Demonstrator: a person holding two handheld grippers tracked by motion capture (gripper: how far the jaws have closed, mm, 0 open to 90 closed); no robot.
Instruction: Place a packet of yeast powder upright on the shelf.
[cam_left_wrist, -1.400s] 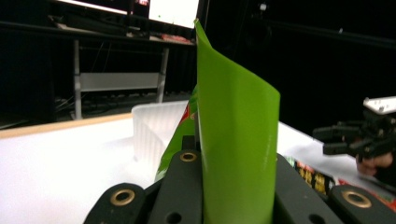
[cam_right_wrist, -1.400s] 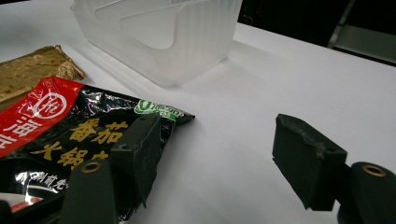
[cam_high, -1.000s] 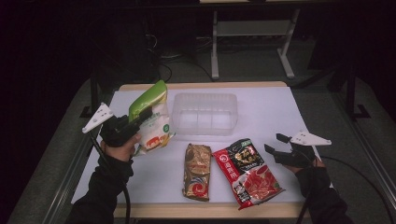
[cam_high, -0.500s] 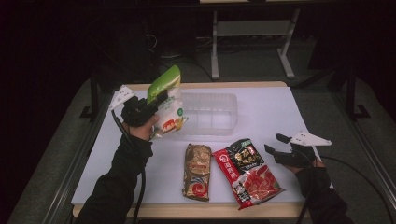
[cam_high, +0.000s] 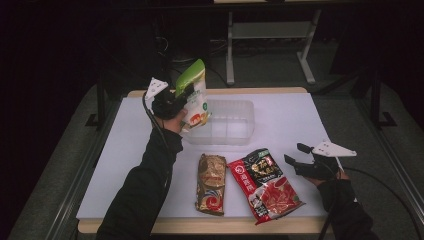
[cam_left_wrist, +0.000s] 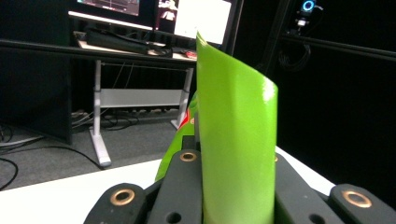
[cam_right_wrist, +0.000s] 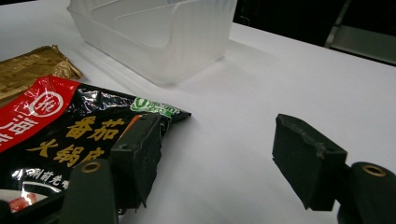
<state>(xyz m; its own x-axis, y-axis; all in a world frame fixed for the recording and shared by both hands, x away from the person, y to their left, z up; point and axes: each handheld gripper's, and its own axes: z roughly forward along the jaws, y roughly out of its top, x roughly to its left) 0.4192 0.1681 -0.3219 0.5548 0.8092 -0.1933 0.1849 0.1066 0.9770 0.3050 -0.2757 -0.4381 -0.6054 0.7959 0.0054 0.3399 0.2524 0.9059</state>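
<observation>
At 10 o'clock on the worktop (cam_high: 125, 150) in the high view, left tool (cam_high: 184, 96) is clamped on the green-and-white pouch (cam_high: 195, 95), held up in the air. Pouch hangs over the 9 o'clock edge of the clear plastic bin (cam_high: 227, 122), green end up, printed end down at the bin rim. Left gripper view: green film (cam_left_wrist: 236, 140) stands pinched between the 2 black jaws, curling upward at 12 o'clock.

Right tool (cam_high: 296, 155) sits at 4 o'clock near the worktop's edge, jaws spread wide, nothing between them. Right gripper view: bare white surface in the gap of the tool (cam_right_wrist: 217, 156); left jaw overlaps the corner of the red-and-black sachet (cam_right_wrist: 60, 130), can't tell if touching.

Red-and-black sachet (cam_high: 262, 182) lies flat at 6 o'clock, just beside the right tool at its 9 o'clock. Gold-brown packet (cam_high: 211, 182) lies flat just at the sachet's 9 o'clock, close but apart. Bin is at 12 o'clock of both packets, with 2 compartments visible, looks unfilled.
</observation>
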